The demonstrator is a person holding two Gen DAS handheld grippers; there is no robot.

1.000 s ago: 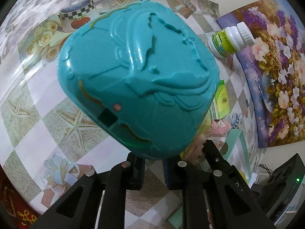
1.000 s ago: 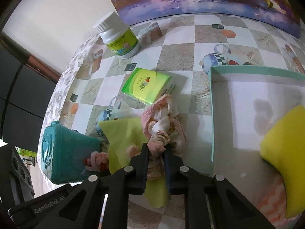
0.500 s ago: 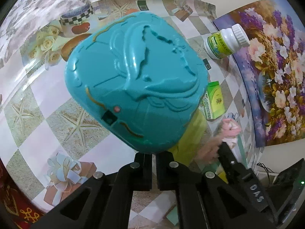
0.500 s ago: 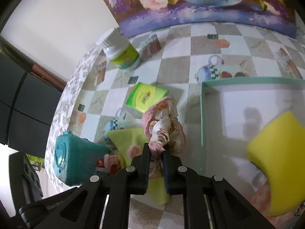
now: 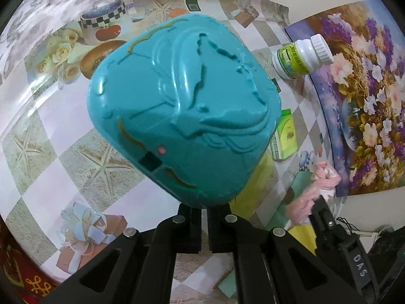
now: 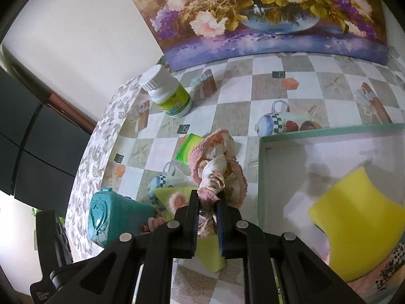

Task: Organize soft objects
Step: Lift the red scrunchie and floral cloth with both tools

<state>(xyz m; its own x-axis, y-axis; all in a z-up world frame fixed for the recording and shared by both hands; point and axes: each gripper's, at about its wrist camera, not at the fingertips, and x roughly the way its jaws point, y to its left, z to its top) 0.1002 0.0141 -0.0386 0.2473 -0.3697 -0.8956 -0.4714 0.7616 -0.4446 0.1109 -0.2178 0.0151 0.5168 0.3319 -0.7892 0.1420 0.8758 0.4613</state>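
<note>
Pink frilly cloth (image 6: 217,171) hangs bunched in the right claw (image 6: 208,204), clamped tight, above the checkered tabletop (image 6: 235,112) beside the green-rimmed tray (image 6: 260,177) holding a yellow sponge (image 6: 354,217); the left claw (image 5: 203,209) is closed tight under the teal case (image 5: 184,109), whatever it grips hidden

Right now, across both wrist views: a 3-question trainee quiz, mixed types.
1. True or false: the right gripper is shut on the pink cloth.
2. Which item already lies in the green tray? A) white bottle B) yellow sponge C) teal case
3. Fill in: the white bottle stands near the flower ____.

Key:
1. True; its fingers pinch the bunched fabric.
2. B, the yellow sponge.
3. Painting.
</note>
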